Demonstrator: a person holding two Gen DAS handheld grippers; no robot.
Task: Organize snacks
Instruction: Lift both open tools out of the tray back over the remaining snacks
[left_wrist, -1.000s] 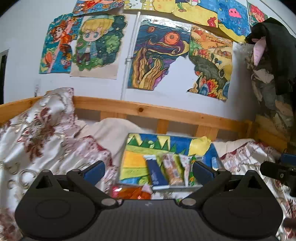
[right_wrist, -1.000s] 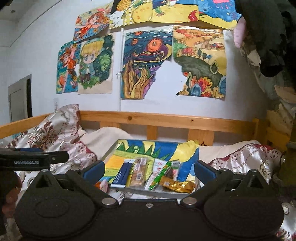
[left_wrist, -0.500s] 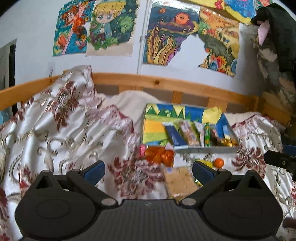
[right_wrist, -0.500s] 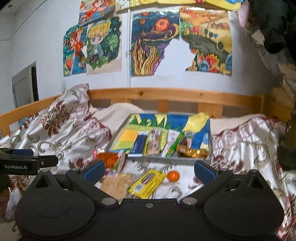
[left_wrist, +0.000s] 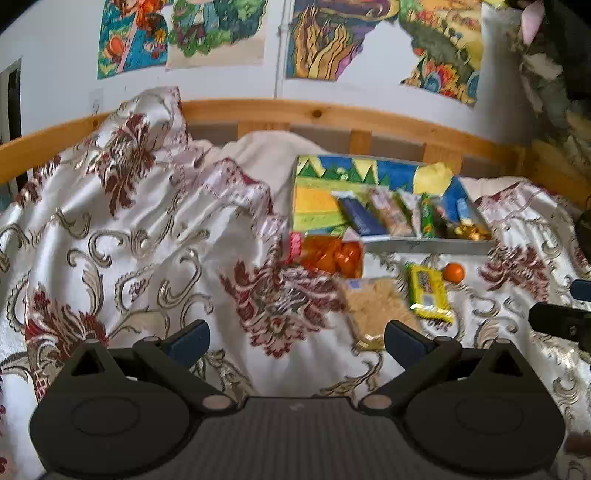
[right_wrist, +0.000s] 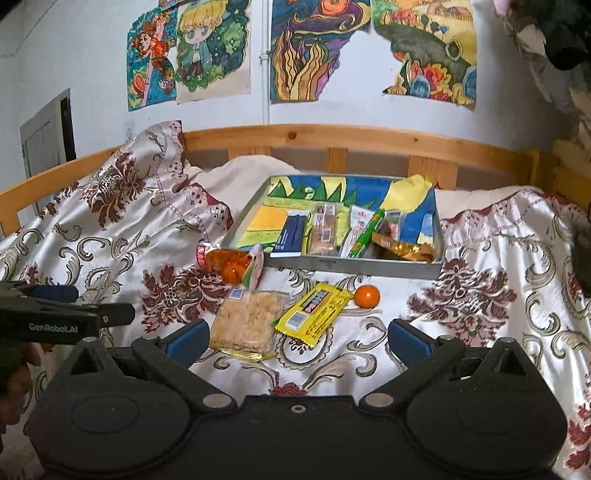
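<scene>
A grey tray (right_wrist: 354, 264) with a painted lining lies on the bed and holds several wrapped snacks, among them a dark blue bar (right_wrist: 290, 236). In front of it on the bedspread lie an orange candy bag (right_wrist: 231, 264), a pale cracker pack (right_wrist: 245, 321), a yellow packet (right_wrist: 314, 314) and a small orange fruit (right_wrist: 367, 296). My right gripper (right_wrist: 297, 338) is open and empty, just short of the cracker pack and yellow packet. My left gripper (left_wrist: 295, 338) is open and empty too, left of the cracker pack (left_wrist: 373, 312); the tray (left_wrist: 424, 245) lies beyond.
The wooden bed rail (right_wrist: 332, 138) runs behind the tray, under a wall of colourful drawings (right_wrist: 317, 48). A bunched floral cover (left_wrist: 122, 192) rises on the left. Dark clothes (right_wrist: 565, 33) hang at the upper right. The left gripper body (right_wrist: 55, 317) shows at the right view's left edge.
Both cameras have tilted down and drawn back over the second. The loose snacks in front of the tray came into view and now sit close ahead of the fingers. Both grippers stayed open.
</scene>
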